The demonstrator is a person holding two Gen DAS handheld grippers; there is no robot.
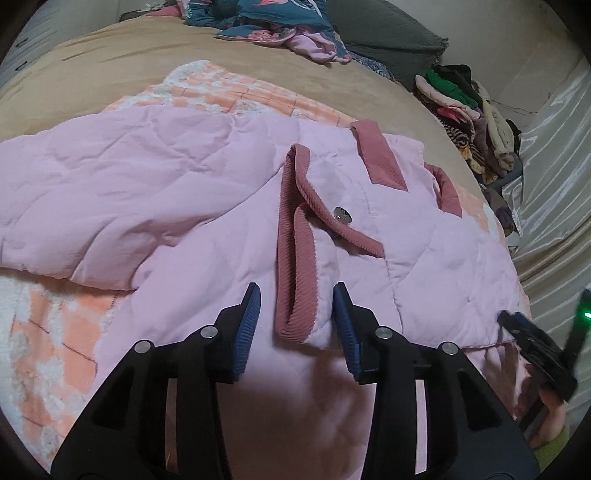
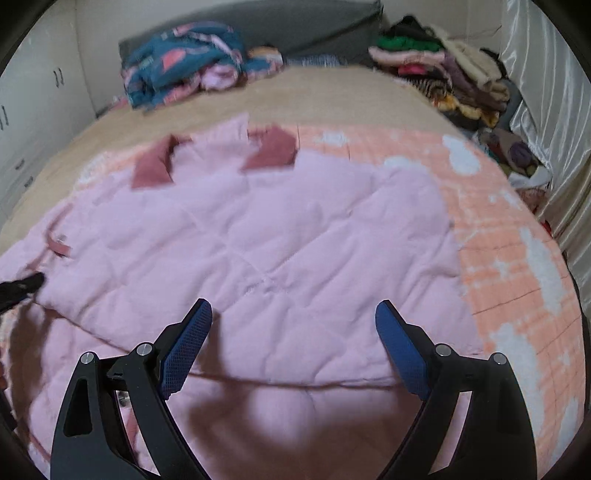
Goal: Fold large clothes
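A large light-pink quilted jacket [image 1: 177, 184] with dusty-rose corduroy trim [image 1: 291, 236] lies spread on the bed. In the left wrist view my left gripper [image 1: 297, 291] is open, its blue pads either side of the trimmed cuff, just above it. The right gripper shows at the right edge [image 1: 535, 347], blurred. In the right wrist view the jacket [image 2: 258, 240] fills the middle, its rose collar [image 2: 269, 147] at the far side. My right gripper [image 2: 293, 308] is open wide and empty above the jacket's near hem. The left gripper's black tip [image 2: 22, 284] shows at the left edge.
An orange-and-white checked blanket [image 2: 509, 258] lies under the jacket on a tan bedspread [image 1: 147, 51]. A blue patterned garment heap [image 2: 184, 62] and a grey pillow [image 1: 388, 33] lie at the far end. A clothes pile [image 2: 443, 70] sits far right by a silky curtain [image 2: 546, 74].
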